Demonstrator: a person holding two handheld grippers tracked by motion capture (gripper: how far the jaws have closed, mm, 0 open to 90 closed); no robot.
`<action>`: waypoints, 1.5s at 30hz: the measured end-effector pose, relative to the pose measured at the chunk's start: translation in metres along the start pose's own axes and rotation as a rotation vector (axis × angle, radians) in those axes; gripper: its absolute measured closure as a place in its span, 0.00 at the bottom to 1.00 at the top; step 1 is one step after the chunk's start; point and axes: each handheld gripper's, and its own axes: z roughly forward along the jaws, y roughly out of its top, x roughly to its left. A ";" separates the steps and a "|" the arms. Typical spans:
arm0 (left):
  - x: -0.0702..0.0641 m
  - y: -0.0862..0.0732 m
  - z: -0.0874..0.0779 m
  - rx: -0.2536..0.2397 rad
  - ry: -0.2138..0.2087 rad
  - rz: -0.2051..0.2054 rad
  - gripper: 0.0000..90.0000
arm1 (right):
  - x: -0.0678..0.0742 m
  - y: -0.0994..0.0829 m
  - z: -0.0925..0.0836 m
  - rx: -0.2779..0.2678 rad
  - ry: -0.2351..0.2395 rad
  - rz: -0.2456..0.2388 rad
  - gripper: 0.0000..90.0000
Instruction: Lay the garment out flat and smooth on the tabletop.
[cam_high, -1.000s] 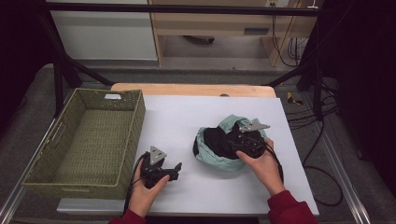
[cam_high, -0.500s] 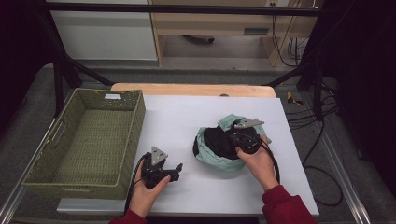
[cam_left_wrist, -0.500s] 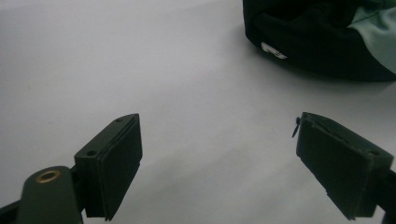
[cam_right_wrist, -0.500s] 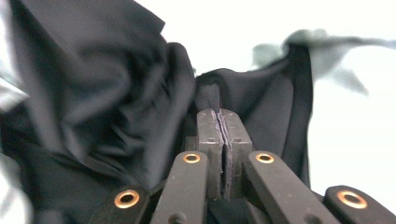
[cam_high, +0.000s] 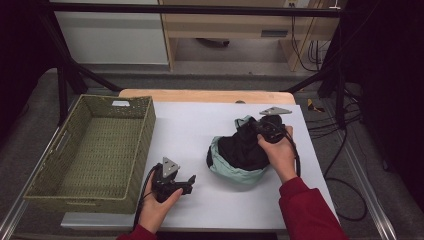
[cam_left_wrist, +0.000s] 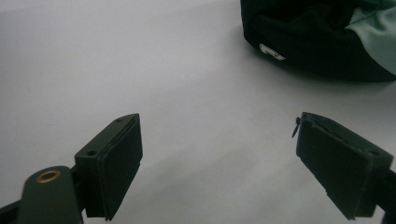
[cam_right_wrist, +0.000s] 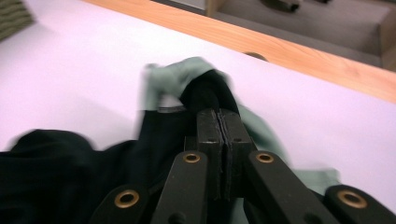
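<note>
Right gripper has just closed: jaws were half apart a second ago, now pinched flat together on a fold of the black-and-mint garment at its far edge. In the right gripper view the two black pads meet with dark cloth caught between them and the mint lining bunched just beyond. Compared with the earlier high views, the right hand has shifted toward the far side of the heap and come up a bit, and the top of the garment looks pulled upward with it; most of the cloth still sits crumpled on the white counter, right of centre. The blur makes it hard to say how much fabric is actually in the pinch, probably just an edge.

Left gripper has not moved: resting on the counter near the front edge, jaws wide apart, nothing between them, the garment well apart ahead of it.

Woven basket sits empty at the left. Reads as grasp done, lift beginning, likely headed for the basket.
</note>
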 end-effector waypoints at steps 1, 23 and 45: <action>0.000 0.000 0.000 0.000 0.000 0.000 0.16 | -0.006 -0.003 0.000 0.007 -0.013 0.008 0.98; 0.000 0.000 0.001 0.008 0.008 0.006 0.16 | 0.040 -0.040 -0.038 0.003 0.146 -0.029 0.62; 0.002 0.000 0.000 0.004 0.014 -0.001 0.16 | 0.098 -0.004 -0.007 0.059 0.244 -0.153 0.99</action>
